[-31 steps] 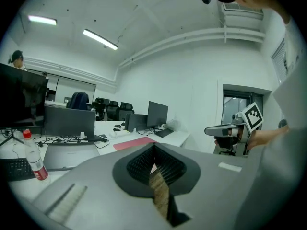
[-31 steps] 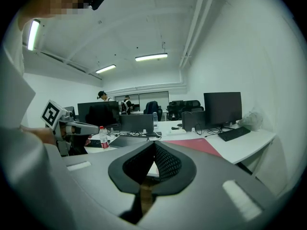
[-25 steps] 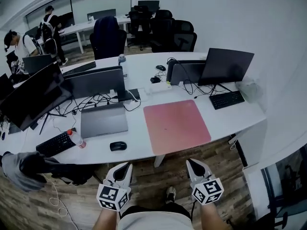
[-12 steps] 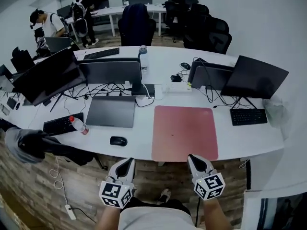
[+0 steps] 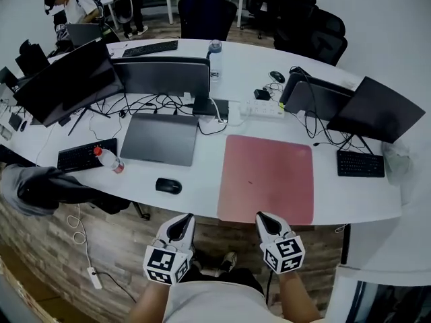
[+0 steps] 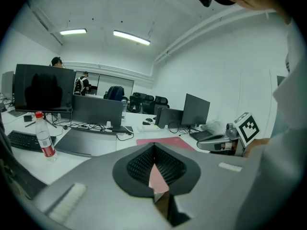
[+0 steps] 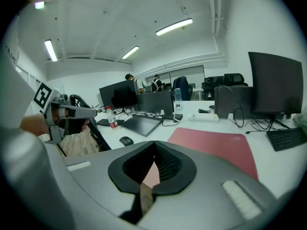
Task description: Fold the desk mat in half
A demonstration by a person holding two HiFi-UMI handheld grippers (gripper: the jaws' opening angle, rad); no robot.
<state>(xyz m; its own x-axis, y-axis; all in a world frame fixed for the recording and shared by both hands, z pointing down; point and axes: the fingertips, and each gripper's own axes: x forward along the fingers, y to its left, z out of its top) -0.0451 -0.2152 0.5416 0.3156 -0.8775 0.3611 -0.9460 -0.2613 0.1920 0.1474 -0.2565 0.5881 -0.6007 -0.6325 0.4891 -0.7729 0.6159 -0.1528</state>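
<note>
The pink desk mat lies flat and unfolded on the white desk, its near edge along the desk's front edge. Both grippers hover just short of that edge, over the floor. My left gripper is shut and empty, left of the mat's near left corner. My right gripper is shut and empty, just in front of the mat's near edge. In the left gripper view the mat lies beyond the closed jaws, with the right gripper alongside. The right gripper view shows the mat ahead.
A closed grey laptop, a black mouse and a red-capped bottle sit left of the mat. A small keyboard, monitors, cables and a power strip ring its far side. A chair with a jacket stands left.
The view has closed in on the desk. Both grippers, still shut, now sit right at the desk's front edge near the mat; before they hung well back over the floor.
</note>
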